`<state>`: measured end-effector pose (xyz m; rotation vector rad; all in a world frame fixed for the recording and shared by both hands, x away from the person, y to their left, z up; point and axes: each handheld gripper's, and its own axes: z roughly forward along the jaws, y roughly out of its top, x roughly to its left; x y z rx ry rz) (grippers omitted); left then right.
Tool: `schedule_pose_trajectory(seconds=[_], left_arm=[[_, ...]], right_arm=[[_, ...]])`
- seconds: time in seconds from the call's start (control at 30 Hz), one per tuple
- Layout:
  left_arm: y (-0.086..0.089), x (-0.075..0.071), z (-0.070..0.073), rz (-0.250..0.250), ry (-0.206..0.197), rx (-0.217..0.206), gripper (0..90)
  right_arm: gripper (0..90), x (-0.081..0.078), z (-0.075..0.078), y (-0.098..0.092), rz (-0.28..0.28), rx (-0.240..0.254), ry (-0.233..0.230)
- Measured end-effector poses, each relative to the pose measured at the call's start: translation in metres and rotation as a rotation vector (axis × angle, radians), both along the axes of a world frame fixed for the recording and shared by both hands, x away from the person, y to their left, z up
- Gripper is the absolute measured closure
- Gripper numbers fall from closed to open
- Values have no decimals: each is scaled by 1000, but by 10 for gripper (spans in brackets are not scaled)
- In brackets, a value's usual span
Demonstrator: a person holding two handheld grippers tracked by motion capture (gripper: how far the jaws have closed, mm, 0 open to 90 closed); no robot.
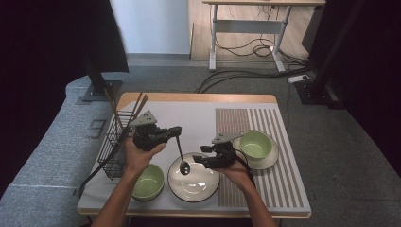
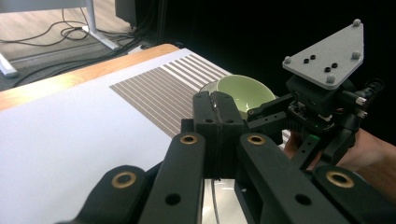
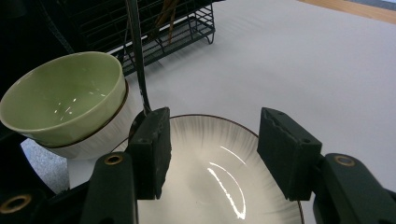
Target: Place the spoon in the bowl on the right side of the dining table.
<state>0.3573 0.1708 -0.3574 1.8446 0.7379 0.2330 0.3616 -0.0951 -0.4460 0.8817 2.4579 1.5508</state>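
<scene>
Near front edge of tabletop (image 1: 189,111): spoon (image 1: 181,153) hung bowl-down over white plate (image 1: 194,184), probably for setting down there. Left tool (image 1: 177,131) pressed together, pinching spoon handle at its top. Right tool (image 1: 196,161) spread, jaws apart with nothing between them, waiting just beside spoon bowl above plate. 2 green bowls flanking.

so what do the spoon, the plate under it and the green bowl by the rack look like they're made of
Spoon: dark and thin, probably metal with a black finish; its bowl catches a small glint.
Plate: looks like glazed ceramic, glossy white with sharp light streaks and a thin dark rim.
Green bowl: glazed ceramic too by its look, shiny pale green inside, white outside.
</scene>
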Motion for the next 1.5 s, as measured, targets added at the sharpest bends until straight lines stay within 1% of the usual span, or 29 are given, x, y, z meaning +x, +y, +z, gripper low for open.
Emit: schedule_pose_trajectory(seconds=[0.1, 0.27, 0.43, 0.6, 0.77, 0.97, 1.27, 1.37, 1.5], left_arm=[[-3, 1, -1, -5, 4, 3, 900], [-8, 3, -6, -7, 14, 22, 900], [-11, 4, -9, -14, 19, 22, 900], [-12, 4, -10, -16, 21, 23, 900], [-14, 5, -12, -21, 26, 26, 900], [-17, 6, -15, -26, 34, 26, 900], [-20, 5, -17, -33, 42, 26, 900], [-21, 5, -18, -37, 44, 28, 900], [-22, 6, -19, -43, 48, 27, 900]], right_arm=[[445, 0, 0, 0, 2, 2, -1], [447, -1, 1, 1, 5, -1, -5], [459, -3, 2, 4, 19, 4, -5], [467, -4, 3, 7, 32, -2, -11], [488, -4, 1, 10, 44, -6, -3], [530, -5, 0, 15, 71, -13, 0], [635, -4, -3, 20, 109, -22, 7], [675, -4, -4, 21, 113, -24, 5], [715, -2, -6, 21, 120, -18, 15]])
